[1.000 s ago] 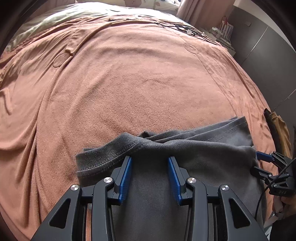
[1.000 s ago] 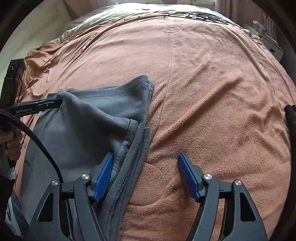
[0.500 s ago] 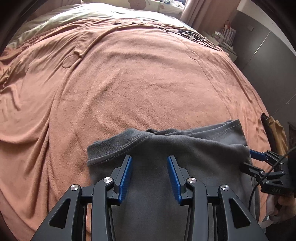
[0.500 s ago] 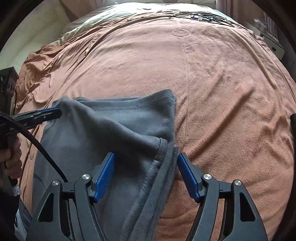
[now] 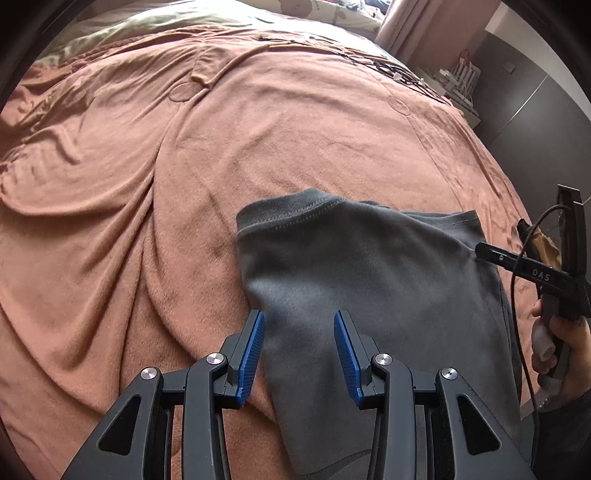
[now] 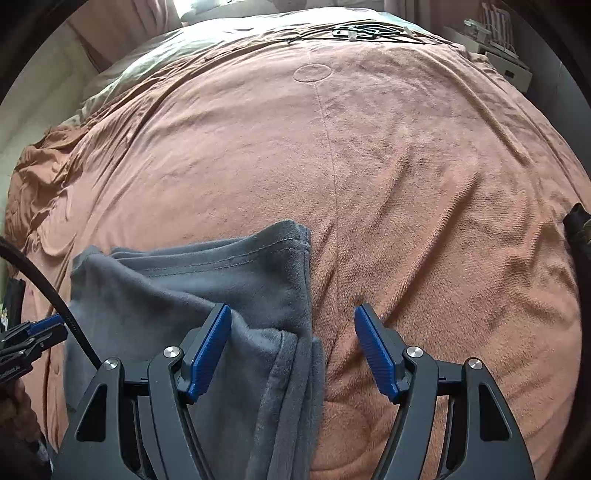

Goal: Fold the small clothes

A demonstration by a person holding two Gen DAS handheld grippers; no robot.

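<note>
Nearest, the left gripper (image 5: 299, 352) and right gripper (image 6: 291, 349) both gape, gripping nothing, over the soft dark-grey fleece garment (image 5: 369, 295), which lies doubled near the near edge of the rust-brown bedspread (image 5: 184, 166); 1 fold looks done, more seem left

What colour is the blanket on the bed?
The blanket is salmon pink, clearest in the right wrist view.

Ahead of our left gripper (image 5: 299, 350) and right gripper (image 6: 291, 350), the brown blanket (image 5: 295, 140) lies bare and passable. Only the grey garment (image 5: 369, 266) sits under our spread fingers, and cables (image 6: 365, 31) cross the far edge.
</note>
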